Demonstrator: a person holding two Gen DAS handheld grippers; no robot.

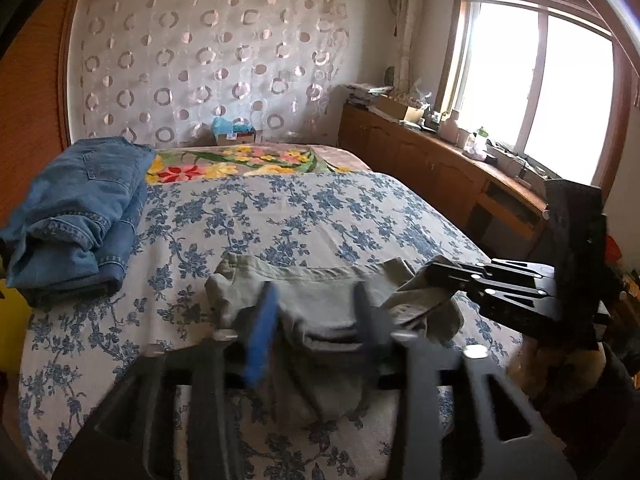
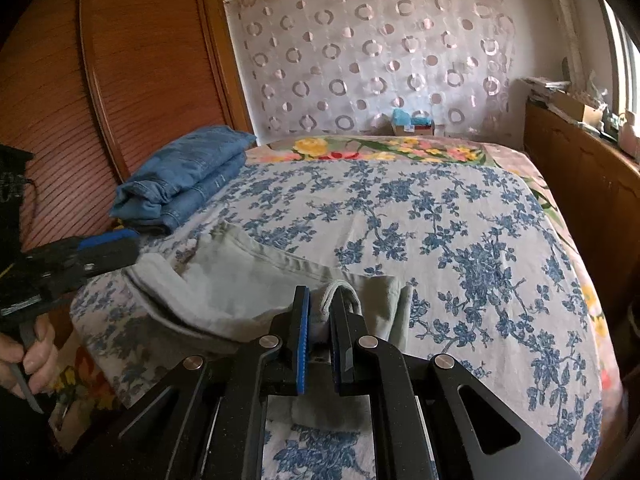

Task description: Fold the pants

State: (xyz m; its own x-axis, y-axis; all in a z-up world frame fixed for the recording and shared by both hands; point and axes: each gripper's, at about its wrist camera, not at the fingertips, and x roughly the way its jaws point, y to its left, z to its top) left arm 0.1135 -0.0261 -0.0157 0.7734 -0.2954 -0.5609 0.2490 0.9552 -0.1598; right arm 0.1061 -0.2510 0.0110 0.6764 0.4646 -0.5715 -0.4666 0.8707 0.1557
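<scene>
Pants (image 2: 280, 280) pinched by right fingers (image 2: 302, 340); left fingers (image 1: 262, 328) apart.

Light source: daylight from the window (image 1: 536, 92) at the right of the left wrist view; its panes are blown out to white.
Brightness: room evenly lit, the bed (image 1: 320, 216) soft and clear.
Shadows: faint, beneath the folded jeans (image 1: 80, 216).
Blur: left gripper (image 1: 316, 320) fingers smeared; the right gripper (image 2: 320, 336) is sharp in its own view.
Distortion: strong fisheye bending, dark vignette in corners.
</scene>
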